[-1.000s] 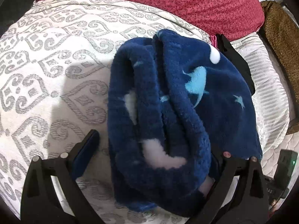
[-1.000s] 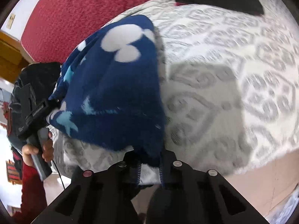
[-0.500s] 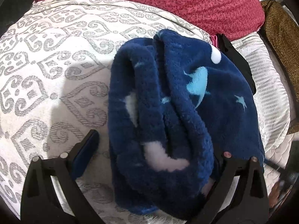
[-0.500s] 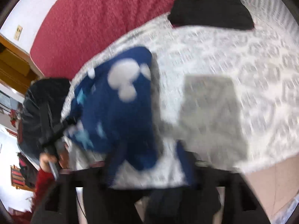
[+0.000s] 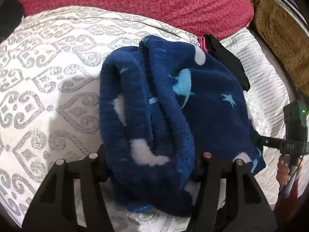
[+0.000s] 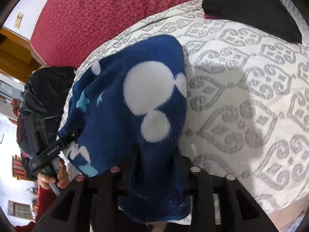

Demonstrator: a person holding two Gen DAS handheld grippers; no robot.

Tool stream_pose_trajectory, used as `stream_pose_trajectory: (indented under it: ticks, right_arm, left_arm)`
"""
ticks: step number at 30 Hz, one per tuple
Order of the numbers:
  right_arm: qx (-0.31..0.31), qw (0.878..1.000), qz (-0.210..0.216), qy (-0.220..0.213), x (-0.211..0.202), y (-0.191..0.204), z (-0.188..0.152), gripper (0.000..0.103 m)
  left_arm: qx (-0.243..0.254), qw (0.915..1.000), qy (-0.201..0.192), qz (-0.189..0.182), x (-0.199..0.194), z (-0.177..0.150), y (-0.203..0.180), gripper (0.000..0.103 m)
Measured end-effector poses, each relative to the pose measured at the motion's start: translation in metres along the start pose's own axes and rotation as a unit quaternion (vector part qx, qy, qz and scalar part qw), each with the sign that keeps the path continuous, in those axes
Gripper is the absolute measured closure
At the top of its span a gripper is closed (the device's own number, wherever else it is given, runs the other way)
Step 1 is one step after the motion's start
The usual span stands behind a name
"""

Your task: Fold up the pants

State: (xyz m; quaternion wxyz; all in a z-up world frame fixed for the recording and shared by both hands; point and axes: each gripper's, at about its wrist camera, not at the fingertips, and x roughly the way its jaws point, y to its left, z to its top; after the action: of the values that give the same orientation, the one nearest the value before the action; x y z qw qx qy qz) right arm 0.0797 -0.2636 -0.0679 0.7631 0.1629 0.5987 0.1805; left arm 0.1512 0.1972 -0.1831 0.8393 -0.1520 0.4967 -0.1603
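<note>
Dark blue fleece pants [image 5: 208,100] with white and light-blue shapes lie bunched in a folded bundle on the patterned white bedcover [image 5: 48,61]. My left gripper [image 5: 152,152] straddles the bundle's rolled near end. Its jaws are closing and both fingers touch the fleece. In the right wrist view the pants [image 6: 115,119] fill the gap of my right gripper [image 6: 154,164]. Its jaws are also closing, with fabric squeezed between the fingers. A hand [image 6: 56,176] holds the left gripper's handle at the bundle's far side.
A red fuzzy blanket [image 5: 135,0] lies along the back. A folded black garment [image 6: 251,9] sits on the bedcover beyond the pants. A brown furry cover [image 5: 280,38] lies at the right. The bed's edge drops off at the lower right of the right wrist view.
The left jaws drew in from wide apart onto the bundle's end. The right gripper let go of the thin edge, opened, shifted along, and now closes around a thicker part of the pants.
</note>
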Motion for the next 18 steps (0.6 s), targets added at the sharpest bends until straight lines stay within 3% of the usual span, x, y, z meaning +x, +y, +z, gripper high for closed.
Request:
stream_pose_trajectory:
  ticks: [2, 4, 5, 8, 10, 11, 14, 15, 17, 18]
  right_arm:
    - [0.002, 1.000, -0.015, -0.014, 0.000, 0.004, 0.020, 0.060]
    - [-0.010, 0.999, -0.033, -0.037, -0.007, 0.007, 0.038, 0.036]
    - [-0.021, 0.998, -0.035, -0.045, -0.007, 0.009, 0.049, 0.033]
    - [-0.022, 0.999, -0.038, -0.031, 0.013, 0.014, 0.083, 0.033]
    - [-0.025, 0.999, -0.027, -0.019, 0.024, 0.014, 0.095, 0.033]
    - [-0.021, 0.999, -0.025, -0.013, 0.036, 0.014, 0.106, 0.033]
    - [-0.004, 1.000, -0.030, -0.004, 0.055, 0.016, 0.123, 0.033]
    - [0.001, 1.000, -0.030, -0.002, 0.060, 0.016, 0.126, 0.033]
    - [0.007, 0.999, -0.033, 0.001, 0.070, 0.015, 0.132, 0.032]
    - [0.004, 0.999, -0.038, 0.001, 0.074, 0.016, 0.133, 0.033]
  left_arm:
    - [-0.020, 0.9998, 0.003, 0.003, -0.004, 0.002, 0.007, 0.036]
    - [-0.029, 0.9995, -0.008, 0.008, -0.017, 0.003, 0.008, 0.036]
    - [-0.023, 0.9994, -0.017, 0.018, -0.024, 0.004, 0.005, 0.036]
    - [0.024, 0.9972, -0.056, 0.044, -0.048, 0.012, -0.016, 0.036]
    - [0.045, 0.9963, -0.069, 0.026, -0.058, 0.022, -0.031, 0.036]
    - [0.052, 0.9962, -0.068, 0.018, -0.058, 0.028, -0.037, 0.036]
    - [0.071, 0.9955, -0.044, 0.045, -0.033, 0.048, -0.053, 0.037]
    - [0.074, 0.9953, -0.029, 0.054, -0.020, 0.053, -0.053, 0.040]
    - [0.068, 0.9947, 0.004, 0.077, 0.004, 0.058, -0.043, 0.066]
    - [0.073, 0.9922, 0.015, 0.100, 0.016, 0.058, -0.037, 0.071]
